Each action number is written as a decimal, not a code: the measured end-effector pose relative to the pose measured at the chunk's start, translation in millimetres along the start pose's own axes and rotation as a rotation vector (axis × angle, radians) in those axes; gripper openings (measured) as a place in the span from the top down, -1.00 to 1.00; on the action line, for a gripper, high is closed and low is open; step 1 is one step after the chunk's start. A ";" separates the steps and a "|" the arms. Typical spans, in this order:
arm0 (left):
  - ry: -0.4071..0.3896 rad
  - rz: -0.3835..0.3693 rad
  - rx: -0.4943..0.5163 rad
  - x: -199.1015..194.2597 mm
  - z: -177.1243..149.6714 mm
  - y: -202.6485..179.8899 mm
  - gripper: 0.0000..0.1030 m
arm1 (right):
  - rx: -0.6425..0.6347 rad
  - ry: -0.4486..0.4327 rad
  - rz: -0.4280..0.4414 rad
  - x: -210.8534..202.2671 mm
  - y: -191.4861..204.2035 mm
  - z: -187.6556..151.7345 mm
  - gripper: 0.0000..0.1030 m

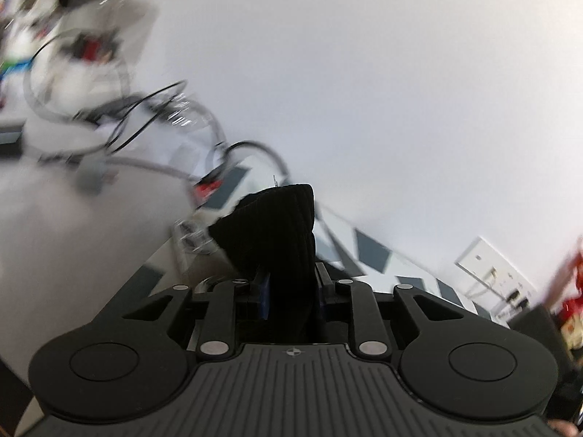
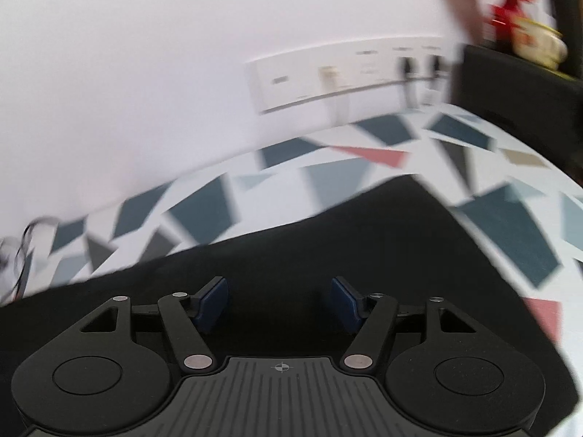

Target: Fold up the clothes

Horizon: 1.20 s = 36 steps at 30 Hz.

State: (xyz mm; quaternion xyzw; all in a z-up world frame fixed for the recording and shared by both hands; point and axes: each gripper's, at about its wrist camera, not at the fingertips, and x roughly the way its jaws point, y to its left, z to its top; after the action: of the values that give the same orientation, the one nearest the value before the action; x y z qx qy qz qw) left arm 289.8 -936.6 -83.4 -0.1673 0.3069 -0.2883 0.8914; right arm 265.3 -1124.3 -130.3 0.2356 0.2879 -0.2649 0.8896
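The black garment point(image 2: 309, 240) lies spread on the patterned table point(image 2: 226, 200), its far edge running diagonally below the wall. My left claw point(image 1: 291, 291) pinches a ribbed black fold point(image 1: 277, 225) and holds it raised, probably to carry it across. My right claw point(image 2: 278, 302) hovers above the cloth, blue pads parted and empty.

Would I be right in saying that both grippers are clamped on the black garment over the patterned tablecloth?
Not quite: only the left gripper clamps the black garment. The right wrist view shows the right gripper open above it, over the patterned tablecloth.
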 end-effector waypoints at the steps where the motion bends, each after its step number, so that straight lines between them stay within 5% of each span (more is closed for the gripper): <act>1: -0.005 -0.020 0.031 -0.2 3.2 -11.6 0.58 | 0.033 -0.007 -0.012 -3.4 -14.1 3.3 -0.18; 8: -0.042 -0.212 0.257 -0.3 11.8 -111.8 0.60 | 0.223 -0.055 -0.080 -25.6 -112.6 22.6 -0.23; 14: 0.013 -0.416 0.386 16.2 -19.9 -215.2 0.61 | 0.317 -0.128 -0.136 -41.3 -191.9 34.7 -0.24; 19: 0.202 -0.560 0.487 54.2 -93.0 -295.2 0.61 | 0.360 -0.150 -0.169 -49.8 -252.7 35.0 -0.24; 24: 0.475 -0.598 0.633 108.7 -187.0 -342.2 0.60 | 0.396 -0.115 -0.168 -48.2 -292.1 23.9 -0.24; 26: 0.547 -0.591 0.716 119.6 -214.7 -350.9 0.50 | 0.398 -0.087 -0.138 -44.5 -296.3 19.7 -0.24; 28: 0.534 -0.599 0.775 113.5 -221.3 -356.9 0.27 | 0.390 -0.046 -0.070 -40.6 -292.3 17.5 -0.24; 32: 0.478 -0.654 0.715 90.9 -189.5 -349.5 -0.03 | 0.322 0.024 0.128 -33.8 -262.0 19.5 -0.25; 36: 0.415 -0.568 0.623 77.4 -145.8 -316.3 -0.20 | 0.266 0.103 0.301 -25.4 -222.4 22.3 -0.31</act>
State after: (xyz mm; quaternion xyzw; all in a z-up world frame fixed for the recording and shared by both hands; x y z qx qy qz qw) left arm 115.8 -1248.0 -78.1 0.0921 0.3193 -0.6266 0.7049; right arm 121.3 -1295.1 -157.3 0.4047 0.2572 -0.1522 0.8642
